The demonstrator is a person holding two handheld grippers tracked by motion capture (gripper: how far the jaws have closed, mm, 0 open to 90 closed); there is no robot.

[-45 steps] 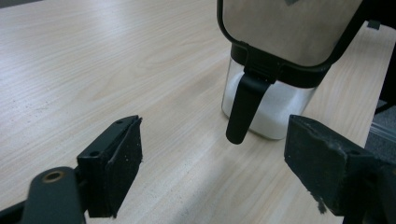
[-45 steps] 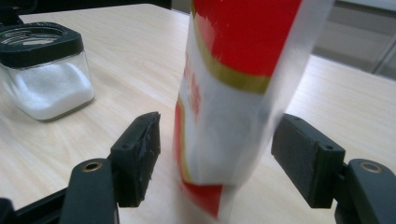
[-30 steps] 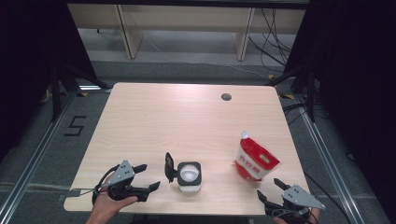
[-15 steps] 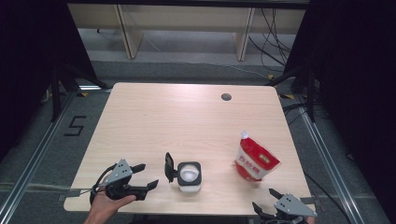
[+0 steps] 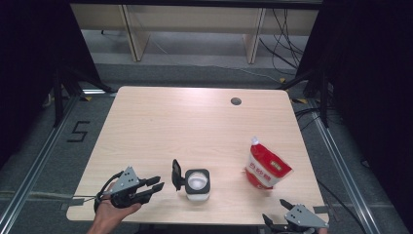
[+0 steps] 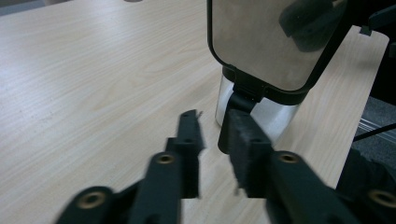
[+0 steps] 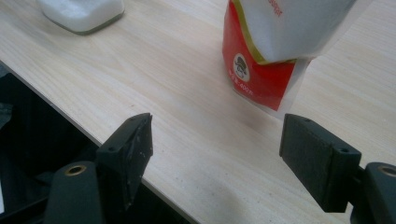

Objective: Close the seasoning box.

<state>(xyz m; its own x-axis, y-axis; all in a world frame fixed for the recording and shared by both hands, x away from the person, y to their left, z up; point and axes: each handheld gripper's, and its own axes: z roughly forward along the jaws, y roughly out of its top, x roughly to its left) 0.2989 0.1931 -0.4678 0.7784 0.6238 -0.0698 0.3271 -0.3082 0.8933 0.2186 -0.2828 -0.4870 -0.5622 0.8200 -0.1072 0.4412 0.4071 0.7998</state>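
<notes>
Tongs on our left (image 5: pixel 155 184) have just been closing, nothing between them, beside the open-lidded jar (image 5: pixel 197 184); a nudge could tip it; right tongs (image 7: pixel 217 154) gape before the red pouch (image 7: pixel 275 51).

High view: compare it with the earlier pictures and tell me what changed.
The left tongs have just been closing: their jaws now stand narrow, nothing between them, short of the open-lidded container. The right tongs slid back toward the near table edge, jaws wide and empty. The container and the red and white pouch stayed where they were.
</notes>
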